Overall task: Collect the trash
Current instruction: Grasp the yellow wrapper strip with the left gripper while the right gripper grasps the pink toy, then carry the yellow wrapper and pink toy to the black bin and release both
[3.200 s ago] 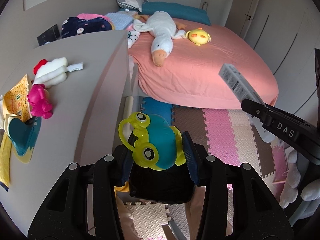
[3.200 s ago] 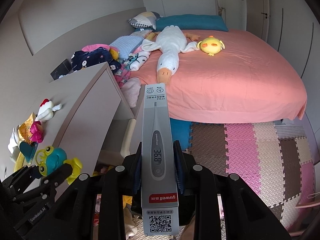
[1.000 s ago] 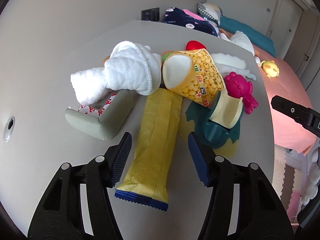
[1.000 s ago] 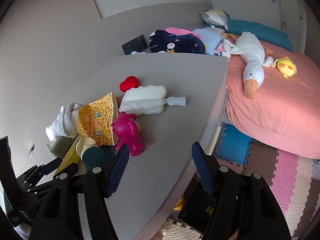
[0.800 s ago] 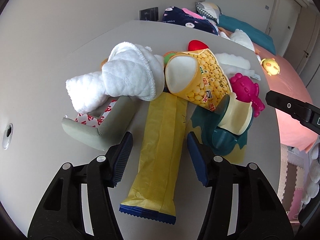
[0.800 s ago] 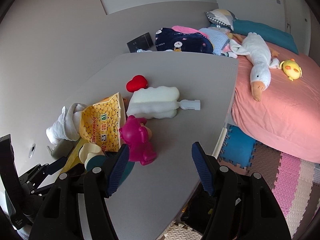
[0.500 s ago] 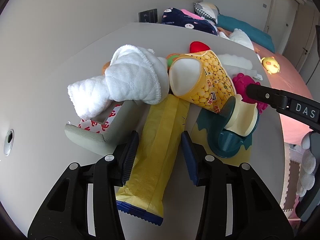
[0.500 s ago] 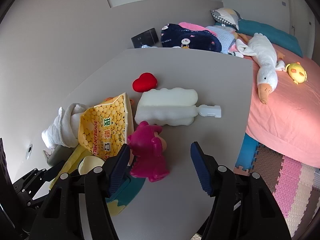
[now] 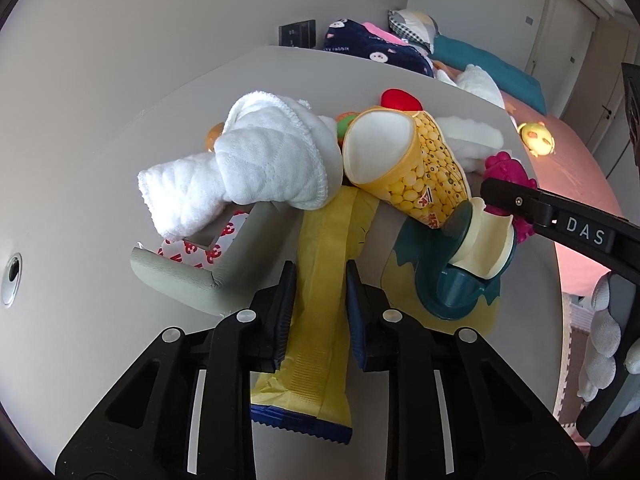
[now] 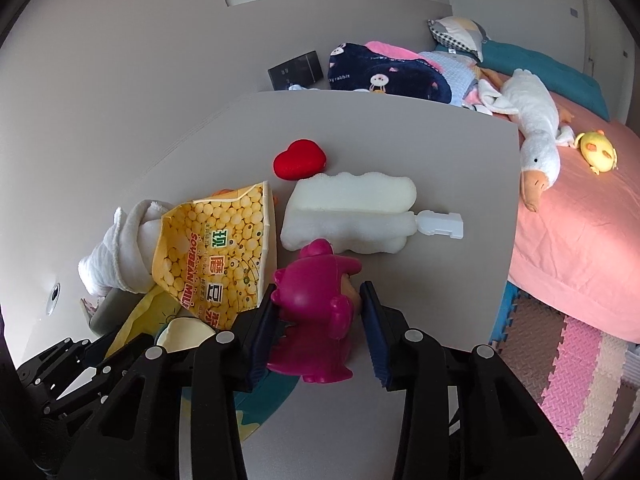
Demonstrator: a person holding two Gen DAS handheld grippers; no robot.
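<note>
Left tongs (image 9: 319,298): jaws have just been closing, now pinched on the long yellow wrapper (image 9: 320,280), which lies flat on the grey worktop (image 9: 80,200) under the soybean-milk bag (image 9: 416,168). Right tongs (image 10: 316,320): jaws also just closing, straddling the magenta toy figure (image 10: 316,304); left pad touches it, right pad looks just apart. White cloth (image 9: 240,168) beside the bag.

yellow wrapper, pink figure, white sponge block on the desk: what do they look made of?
Yellow wrapper: thin matte film or coated paper, judging by the creases, centre seam and crimped blue end. Pink figure: hard moulded plastic, going by its glossy highlights and smooth rounded forms. White sponge block: probably open-cell foam, with a porous matte surface and scalloped edge; its stub handle looks like rigid white plastic.
</note>
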